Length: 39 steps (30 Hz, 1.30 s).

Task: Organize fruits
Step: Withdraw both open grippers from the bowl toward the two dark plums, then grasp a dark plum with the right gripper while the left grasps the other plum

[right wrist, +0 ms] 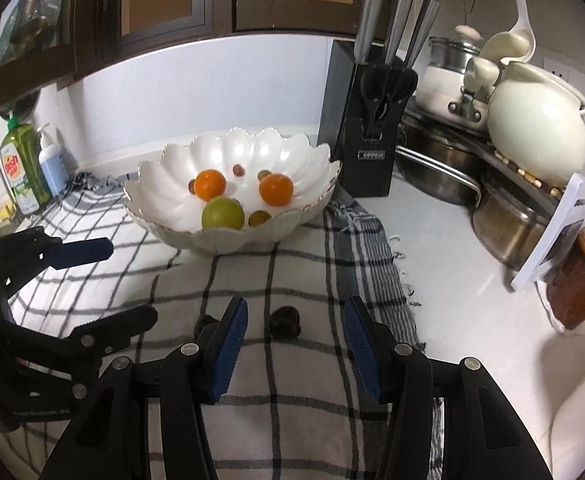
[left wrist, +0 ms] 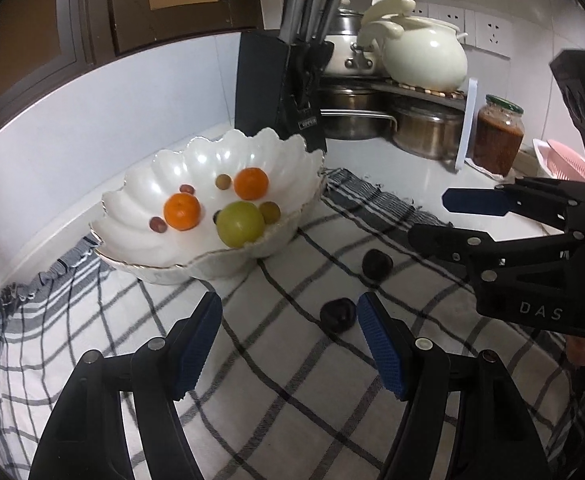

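Right wrist: dark fruit (right wrist: 286,322) between fingers (right wrist: 234,344) (untouched).

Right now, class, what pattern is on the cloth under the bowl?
White cloth with dark grid checks; clearest in the right wrist view.

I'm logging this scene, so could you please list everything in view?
bowl: one, white, on the cloth
oranges: two, orange, in the bowl
green fruit: one, in the bowl, front
small fruits: about five, reddish or olive, in the bowl
dark fruits: two, on the cloth before the bowl
cloth: one, checked, on the counter
knife block: one, black, right of the bowl
pot: one, cream, on a rack
jar: one, red sauce, far right
left tongs: open, empty
right tongs: open, empty
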{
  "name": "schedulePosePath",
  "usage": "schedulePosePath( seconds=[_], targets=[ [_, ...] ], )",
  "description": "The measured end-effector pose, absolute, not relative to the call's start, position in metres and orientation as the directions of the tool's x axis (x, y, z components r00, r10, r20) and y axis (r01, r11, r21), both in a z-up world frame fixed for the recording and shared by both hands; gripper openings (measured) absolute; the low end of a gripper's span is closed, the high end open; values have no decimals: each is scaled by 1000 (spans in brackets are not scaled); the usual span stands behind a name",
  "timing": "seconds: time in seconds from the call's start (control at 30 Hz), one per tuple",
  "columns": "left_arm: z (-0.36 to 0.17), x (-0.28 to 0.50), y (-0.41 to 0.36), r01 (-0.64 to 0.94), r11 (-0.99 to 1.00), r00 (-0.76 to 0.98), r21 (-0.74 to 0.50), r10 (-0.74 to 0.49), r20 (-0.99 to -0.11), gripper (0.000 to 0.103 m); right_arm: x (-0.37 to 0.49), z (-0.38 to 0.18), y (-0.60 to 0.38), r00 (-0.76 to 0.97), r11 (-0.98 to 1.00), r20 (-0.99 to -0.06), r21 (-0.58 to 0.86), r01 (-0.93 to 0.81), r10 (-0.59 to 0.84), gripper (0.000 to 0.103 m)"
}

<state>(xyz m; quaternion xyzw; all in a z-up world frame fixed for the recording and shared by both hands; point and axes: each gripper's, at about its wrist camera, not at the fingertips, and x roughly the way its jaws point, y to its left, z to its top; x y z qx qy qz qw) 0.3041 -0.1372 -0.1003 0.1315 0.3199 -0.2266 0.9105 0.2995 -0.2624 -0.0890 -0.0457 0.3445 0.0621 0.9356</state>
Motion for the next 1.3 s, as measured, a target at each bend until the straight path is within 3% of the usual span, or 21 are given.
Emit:
schedulePosePath(
  seconds=[0.5,1.03,1.3],
  targets=[
    [-131,315,-162,566,821,613,74,-359,-704,53,317,-116,-259,705,977,-699,-44,-210,121,50],
    [-148,336,-180,603,797,530,13,-388,-754,46,342,-135,-254,668,972,-730,-25,-235,143,36],
    [-155,339,-181,606,796,517,7,-387,-764,32,349,-144,-251,646,972,-751,-24,-235,138,30]
  ],
)
